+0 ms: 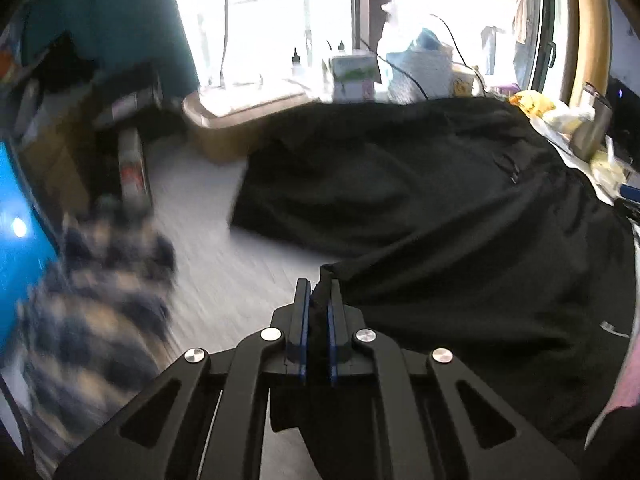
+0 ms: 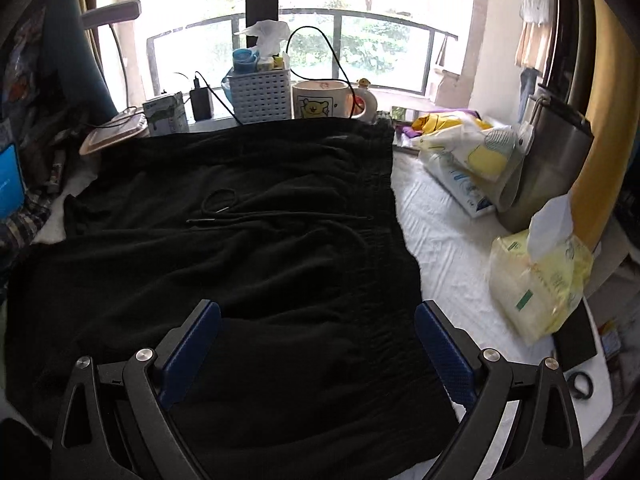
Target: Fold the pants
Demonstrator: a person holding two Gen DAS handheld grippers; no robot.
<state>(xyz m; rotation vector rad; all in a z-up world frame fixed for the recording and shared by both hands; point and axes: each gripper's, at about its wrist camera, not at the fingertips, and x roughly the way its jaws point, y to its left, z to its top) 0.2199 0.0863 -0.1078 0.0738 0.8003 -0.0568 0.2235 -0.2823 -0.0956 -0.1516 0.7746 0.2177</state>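
Black pants (image 2: 248, 248) lie spread on a white-covered table (image 2: 448, 232), waistband to the right with a loose drawstring (image 2: 256, 214) on top. My right gripper (image 2: 318, 312) is open, its blue pads just above the near part of the pants, holding nothing. In the left wrist view, my left gripper (image 1: 318, 292) is shut on a corner of the black pants (image 1: 420, 208) and holds that edge lifted above the table (image 1: 224, 276). The left view is motion-blurred.
Along the window sill stand a white basket (image 2: 262, 96), a bear mug (image 2: 324, 100), a carton (image 2: 166, 114) and a charger with cable (image 2: 201, 102). To the right lie tissue packs (image 2: 536, 280), a steel tumbler (image 2: 548, 168) and snack bags. A plaid cloth (image 1: 92, 304) lies at the left.
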